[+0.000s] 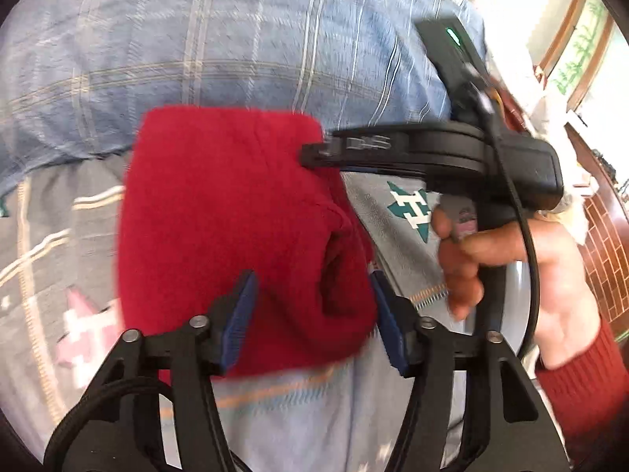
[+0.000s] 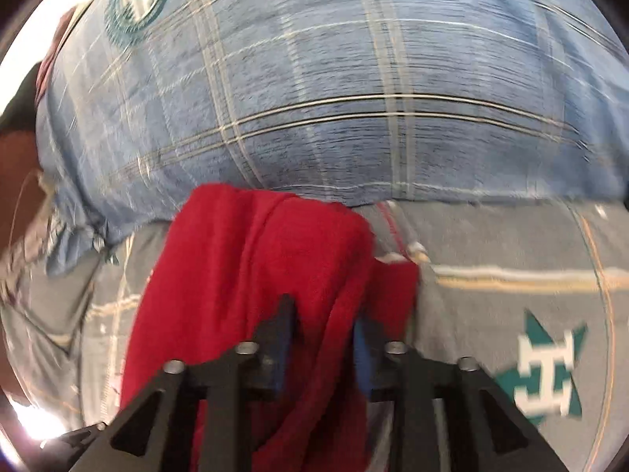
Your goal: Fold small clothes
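One red garment (image 1: 236, 228) is lying already doubled over on the patterned bedspread (image 1: 59, 259), both grippers, left gripper (image 1: 310, 314) and right gripper (image 2: 322, 338), are standing parted around its folds, and squaring appears left.

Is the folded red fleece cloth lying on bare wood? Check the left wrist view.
No: the folded red fleece cloth lies on the grey patterned bedcover, against the blue plaid pillow.

Red fleece garment (image 1: 236, 212), folded into a thick bundle, lies mid-frame on grey patterned bedding, top edge against blue plaid fabric.
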The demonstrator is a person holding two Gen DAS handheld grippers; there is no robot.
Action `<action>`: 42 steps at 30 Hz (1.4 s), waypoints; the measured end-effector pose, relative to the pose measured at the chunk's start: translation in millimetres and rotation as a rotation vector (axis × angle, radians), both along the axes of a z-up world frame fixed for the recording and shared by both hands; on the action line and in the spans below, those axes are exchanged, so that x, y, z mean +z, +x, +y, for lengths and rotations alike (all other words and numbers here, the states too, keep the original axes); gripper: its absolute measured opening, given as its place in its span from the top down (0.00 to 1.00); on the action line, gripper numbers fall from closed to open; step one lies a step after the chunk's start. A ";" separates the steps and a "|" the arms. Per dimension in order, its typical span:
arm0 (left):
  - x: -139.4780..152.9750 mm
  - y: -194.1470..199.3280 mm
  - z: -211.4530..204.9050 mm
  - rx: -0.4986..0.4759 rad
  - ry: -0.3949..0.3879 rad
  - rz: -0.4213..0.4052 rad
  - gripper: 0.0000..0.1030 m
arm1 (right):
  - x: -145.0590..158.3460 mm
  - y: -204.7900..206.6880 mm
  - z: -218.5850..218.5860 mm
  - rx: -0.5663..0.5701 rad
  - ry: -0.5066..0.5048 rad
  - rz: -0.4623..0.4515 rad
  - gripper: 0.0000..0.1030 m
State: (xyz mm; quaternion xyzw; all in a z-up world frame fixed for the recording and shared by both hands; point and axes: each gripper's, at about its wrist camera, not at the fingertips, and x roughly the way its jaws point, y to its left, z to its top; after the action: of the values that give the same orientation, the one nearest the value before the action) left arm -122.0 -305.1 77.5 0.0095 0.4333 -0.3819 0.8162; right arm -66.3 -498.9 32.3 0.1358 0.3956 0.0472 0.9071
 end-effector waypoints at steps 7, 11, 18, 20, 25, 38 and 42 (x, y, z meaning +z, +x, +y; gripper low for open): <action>-8.4 -2.3 57.5 0.147 0.103 -0.140 0.40 | 19.2 -45.9 24.9 0.078 0.040 -0.054 0.52; -27.1 9.5 66.6 0.184 0.103 -0.078 0.40 | 13.1 -48.5 45.6 0.117 -0.003 -0.030 0.52; -49.4 5.6 55.0 0.161 0.134 -0.053 0.40 | -27.3 -67.0 58.2 0.132 -0.362 -0.034 0.68; -43.6 2.2 55.1 0.163 0.135 -0.070 0.40 | -25.8 -69.0 49.1 0.115 -0.304 -0.033 0.68; -28.7 3.6 54.7 0.187 0.117 -0.130 0.40 | -4.7 -73.1 28.2 0.066 -0.124 -0.072 0.51; -42.8 7.5 22.7 0.150 0.129 -0.125 0.39 | -0.9 21.5 13.2 -0.069 -0.117 -0.078 0.87; -46.3 11.2 14.7 0.160 0.140 -0.137 0.38 | 4.0 33.7 34.9 -0.068 -0.365 -0.129 0.91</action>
State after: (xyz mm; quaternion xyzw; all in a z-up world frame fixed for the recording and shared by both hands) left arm -110.9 -290.5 31.2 0.0581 0.4014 -0.2831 0.8691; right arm -32.5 -464.1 36.3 -0.0211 0.3340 -0.0473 0.9412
